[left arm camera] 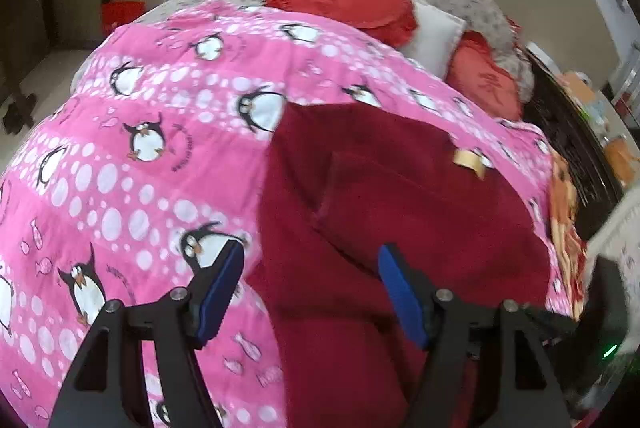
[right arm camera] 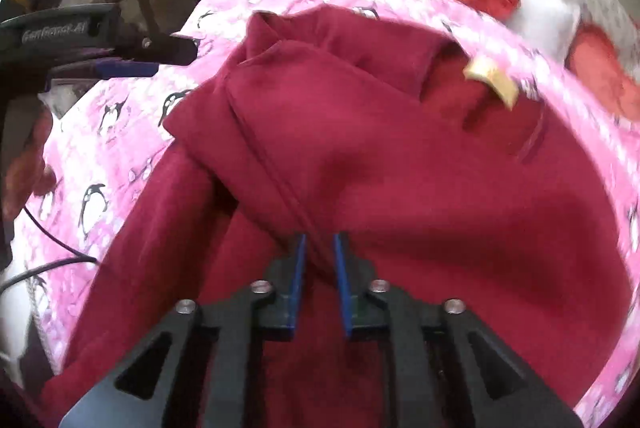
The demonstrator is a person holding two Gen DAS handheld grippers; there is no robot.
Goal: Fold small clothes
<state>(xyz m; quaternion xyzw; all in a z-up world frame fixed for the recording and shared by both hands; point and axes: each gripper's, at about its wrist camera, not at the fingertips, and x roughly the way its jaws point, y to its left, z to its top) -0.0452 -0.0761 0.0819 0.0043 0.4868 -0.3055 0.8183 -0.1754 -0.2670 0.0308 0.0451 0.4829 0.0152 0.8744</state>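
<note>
Right gripper [right arm camera: 320, 252], blue pads nearly together, pinches a fold of the dark red fleece garment [right arm camera: 400, 167] spread on the pink penguin-print quilt [right arm camera: 120, 131]. Left gripper [left arm camera: 312, 288] hangs wide apart over the garment's left edge, holding nothing. Tan label [right arm camera: 492, 77] at the collar.

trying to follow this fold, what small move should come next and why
Probably lift the right gripper and carry its pinched fold across the maroon garment. It is shut on the cloth, while the left gripper is open over the near edge.
</note>
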